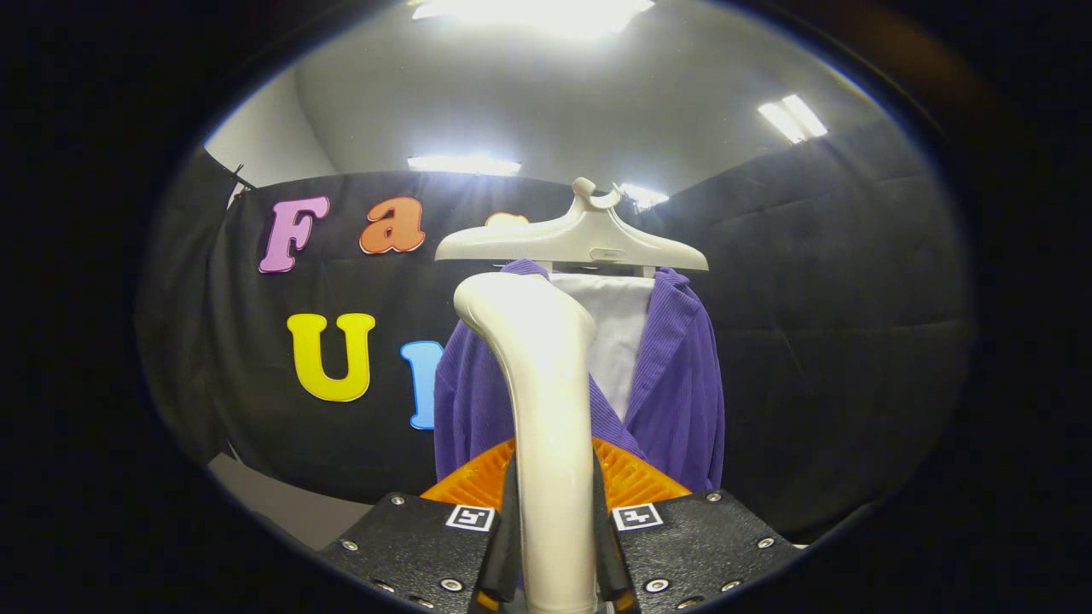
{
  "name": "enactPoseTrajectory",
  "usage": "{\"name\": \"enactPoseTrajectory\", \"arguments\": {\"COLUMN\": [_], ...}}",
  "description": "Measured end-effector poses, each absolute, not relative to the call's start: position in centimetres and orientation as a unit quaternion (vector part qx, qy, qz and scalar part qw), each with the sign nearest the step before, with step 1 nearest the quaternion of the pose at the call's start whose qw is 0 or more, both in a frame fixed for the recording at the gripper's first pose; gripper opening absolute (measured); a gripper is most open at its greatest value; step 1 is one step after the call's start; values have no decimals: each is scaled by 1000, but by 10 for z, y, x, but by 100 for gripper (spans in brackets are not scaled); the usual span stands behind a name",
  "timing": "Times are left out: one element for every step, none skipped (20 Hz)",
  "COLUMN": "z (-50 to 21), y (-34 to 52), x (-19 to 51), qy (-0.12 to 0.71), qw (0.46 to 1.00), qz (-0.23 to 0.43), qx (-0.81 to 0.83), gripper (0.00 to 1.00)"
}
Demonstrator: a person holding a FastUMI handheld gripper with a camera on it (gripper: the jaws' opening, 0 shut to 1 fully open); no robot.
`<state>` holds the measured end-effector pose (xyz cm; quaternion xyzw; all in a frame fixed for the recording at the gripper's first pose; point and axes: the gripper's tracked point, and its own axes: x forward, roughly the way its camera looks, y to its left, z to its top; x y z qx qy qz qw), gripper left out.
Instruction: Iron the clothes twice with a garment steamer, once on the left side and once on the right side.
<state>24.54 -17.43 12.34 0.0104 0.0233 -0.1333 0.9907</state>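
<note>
My gripper [554, 512] is shut on the cream handle of the garment steamer [542, 375], which rises upright between the fingers and curves forward at its head. Beyond the steamer a purple jacket [682, 384] hangs over a white inner panel [618, 333] on a cream hanger [589, 239]. The steamer head stands in front of the jacket's left half and hides part of it. I cannot tell whether the head touches the cloth.
The booth's black cloth wall [836, 341] runs behind and to both sides of the jacket. A pale floor strip [290, 503] shows low on the left. Ceiling lights [465, 164] glare above.
</note>
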Motion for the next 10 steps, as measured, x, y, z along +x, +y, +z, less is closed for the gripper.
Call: {"name": "enactPoseTrajectory", "arguments": {"z": [116,109,101,91,81,72,62,51,39,28], "y": [-178,-181,-183,-186,-188,-189,-189,-188,-188,-188], "x": [248,250,252,253,254,255,255,255,254,251], "qy": [30,35,43,53,62,72,82,90,101,110], "qw": [990,989,989,988,987,987,986,985,984,983], "qz": [-138,-141,-143,-144,-145,-146,-146,-144,-143,-142], "qx": [8,7,5,2,-1,-6,-10,-13,-19,-28], "gripper": [36,36,36,36,36,36,36,36,36,36]}}
